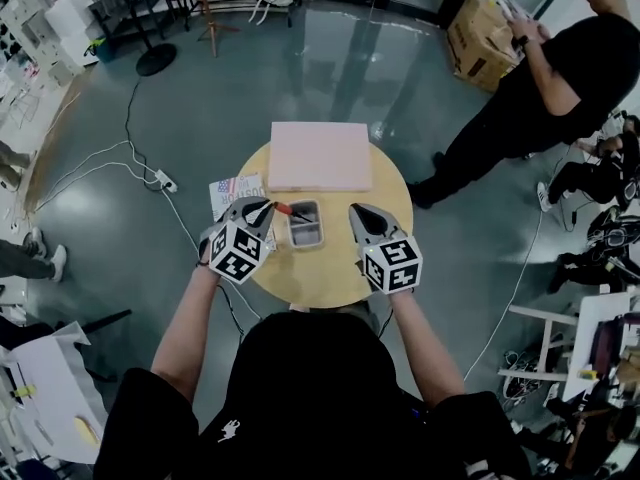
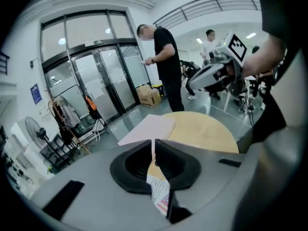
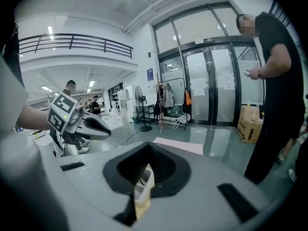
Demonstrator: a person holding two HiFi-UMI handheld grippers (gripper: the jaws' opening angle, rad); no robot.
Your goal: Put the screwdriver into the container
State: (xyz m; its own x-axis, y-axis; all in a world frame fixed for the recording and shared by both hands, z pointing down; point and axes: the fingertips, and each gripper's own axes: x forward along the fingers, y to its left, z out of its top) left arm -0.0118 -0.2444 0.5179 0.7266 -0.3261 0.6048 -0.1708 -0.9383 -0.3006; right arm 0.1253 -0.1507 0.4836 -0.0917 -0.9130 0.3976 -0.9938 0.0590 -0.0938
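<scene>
On the round yellow table (image 1: pixel 335 268) stands a small grey container (image 1: pixel 305 239). The screwdriver (image 1: pixel 284 209) has a red handle at the container's left rim, and its dark shaft slants over the container's inside. My left gripper (image 1: pixel 268 207) hangs just left of that handle. Its jaws stand together with nothing between them in the left gripper view (image 2: pixel 154 142). My right gripper (image 1: pixel 354 211) hovers right of the container, also shut and empty. In the right gripper view, the container (image 3: pixel 142 186) shows through the slit under the jaws.
A pink board (image 1: pixel 320 155) covers the table's far side. A printed sheet with a flag (image 1: pixel 226 188) lies at the table's left edge. A person in black (image 1: pixel 560 78) stands at the back right beside a cardboard box (image 1: pixel 478 36). Cables and a power strip (image 1: pixel 165 180) lie on the floor to the left.
</scene>
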